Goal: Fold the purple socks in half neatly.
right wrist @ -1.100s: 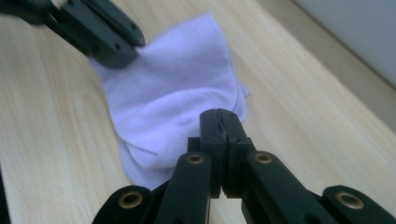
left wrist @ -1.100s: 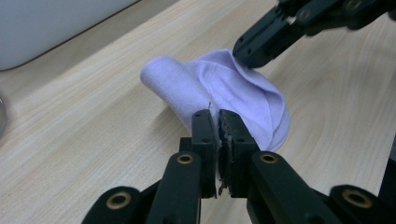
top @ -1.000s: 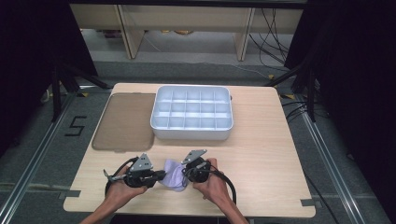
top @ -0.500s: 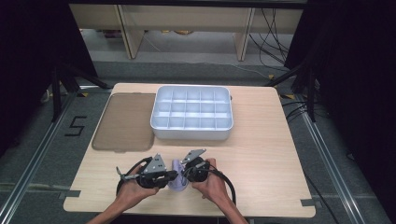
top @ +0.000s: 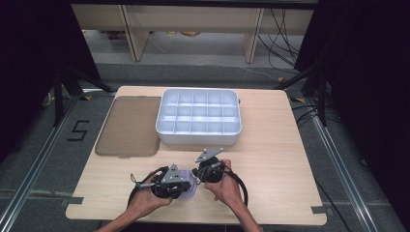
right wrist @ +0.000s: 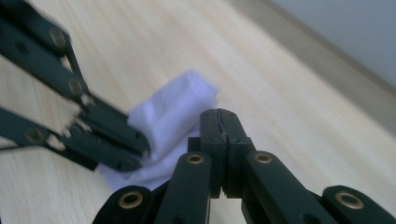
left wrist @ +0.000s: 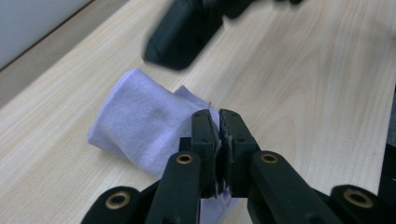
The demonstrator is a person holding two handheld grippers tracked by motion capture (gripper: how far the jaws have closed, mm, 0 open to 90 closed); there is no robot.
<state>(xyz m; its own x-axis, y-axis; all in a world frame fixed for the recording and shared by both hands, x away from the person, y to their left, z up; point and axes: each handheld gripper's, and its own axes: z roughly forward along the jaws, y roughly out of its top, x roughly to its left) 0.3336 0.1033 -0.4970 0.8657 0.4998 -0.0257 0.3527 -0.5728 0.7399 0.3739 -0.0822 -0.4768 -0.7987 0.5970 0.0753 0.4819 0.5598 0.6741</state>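
Pale wood desk (top: 280, 159), rounded corners, grey floor round it. White compartment tray (top: 198, 116) at desk's far edge, about centre, 3 rows of cells, all bare as far as visible. Brown flat mat (top: 129, 125) just left of tray, touching or nearly so, running along desk's far-left corner.

Near front edge, centre-left: two hands w/ grippers, close together. Left gripper (top: 186, 182) pointing right, grey 3-cornered plate on top, cable looping behind. Right gripper (top: 197, 172) pointing left, same plate, black cable curling toward front edge. Tips almost meeting.

Between them: small lilac cloth (top: 190, 185), folded/bunched, lying on desk near front edge, mostly hidden under grippers from above.

Left gripper view: cloth (left wrist: 140, 123) ribbed knit, pale violet, rolled into soft fold. Fingers (left wrist: 204, 133) pressed together w/ cloth edge pinched between, thin strip of fabric visible in the seam. Other gripper blurred at top, above cloth, apart from it or just touching: can't tell.

Right gripper view: own fingers (right wrist: 236, 128) pressed tight together, nothing visibly between them; cloth (right wrist: 170, 116) just beyond & left of tips, poss. touching. Left gripper (right wrist: 133, 154) entering from left, its fingers clamped on cloth's lower-left edge. Tray wall blurred at top-right corner.
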